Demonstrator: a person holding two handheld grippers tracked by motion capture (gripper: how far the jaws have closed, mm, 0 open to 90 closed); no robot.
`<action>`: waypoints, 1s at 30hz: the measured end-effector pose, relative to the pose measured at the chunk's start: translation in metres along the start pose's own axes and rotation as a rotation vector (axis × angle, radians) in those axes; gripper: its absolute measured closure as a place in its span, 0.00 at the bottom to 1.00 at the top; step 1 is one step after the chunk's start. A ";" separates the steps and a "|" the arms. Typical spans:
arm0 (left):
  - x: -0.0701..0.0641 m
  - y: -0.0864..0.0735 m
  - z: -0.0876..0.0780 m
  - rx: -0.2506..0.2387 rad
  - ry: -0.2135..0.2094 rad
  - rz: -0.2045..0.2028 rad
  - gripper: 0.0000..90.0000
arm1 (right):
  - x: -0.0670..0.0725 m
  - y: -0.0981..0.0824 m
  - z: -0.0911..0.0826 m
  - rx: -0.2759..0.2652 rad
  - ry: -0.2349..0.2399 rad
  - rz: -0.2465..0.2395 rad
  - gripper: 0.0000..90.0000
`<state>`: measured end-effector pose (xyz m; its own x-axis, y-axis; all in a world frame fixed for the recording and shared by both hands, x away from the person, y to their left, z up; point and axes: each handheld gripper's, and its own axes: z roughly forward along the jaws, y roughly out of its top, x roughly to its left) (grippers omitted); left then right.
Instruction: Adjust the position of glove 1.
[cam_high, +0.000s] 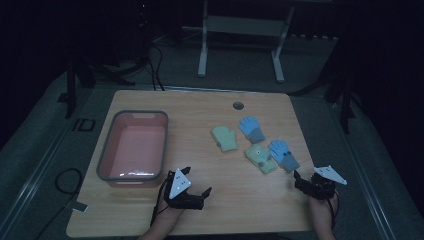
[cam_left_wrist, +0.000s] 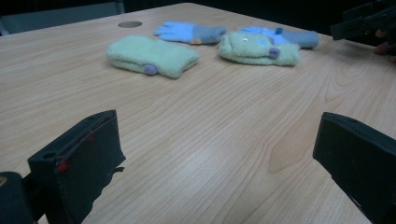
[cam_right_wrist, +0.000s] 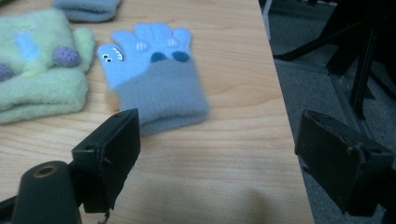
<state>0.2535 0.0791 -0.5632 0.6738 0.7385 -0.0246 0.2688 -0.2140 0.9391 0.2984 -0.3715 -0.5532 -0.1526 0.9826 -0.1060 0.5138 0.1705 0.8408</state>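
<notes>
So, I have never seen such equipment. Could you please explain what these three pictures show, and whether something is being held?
No robot here: a person holds a two-jaw claw in each hand. The high view looks down on the light wooden table; the left claw and the right claw sit near its front edge. The other two pictures come from cameras riding on each claw, looking along its black jaws. On the table lie a pink plastic tub with a grey rim, two pale green fleece mittens and two blue knitted gloves with grey cuffs. Both claws are open, holding nothing.
</notes>
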 end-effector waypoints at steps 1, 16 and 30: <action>0.000 0.000 0.000 0.000 0.000 0.000 0.02 | 0.000 0.000 0.000 0.002 -0.002 0.003 0.16; -0.001 0.000 0.001 0.006 0.001 0.012 0.02 | 0.001 0.008 -0.007 0.174 0.009 -0.026 0.16; 0.000 0.000 0.000 0.004 -0.003 0.009 0.02 | 0.006 0.030 -0.009 0.221 0.086 -0.030 0.13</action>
<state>0.2536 0.0785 -0.5631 0.6785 0.7344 -0.0176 0.2657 -0.2230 0.9379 0.3047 -0.3613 -0.5240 -0.2368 0.9686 -0.0755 0.6787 0.2205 0.7005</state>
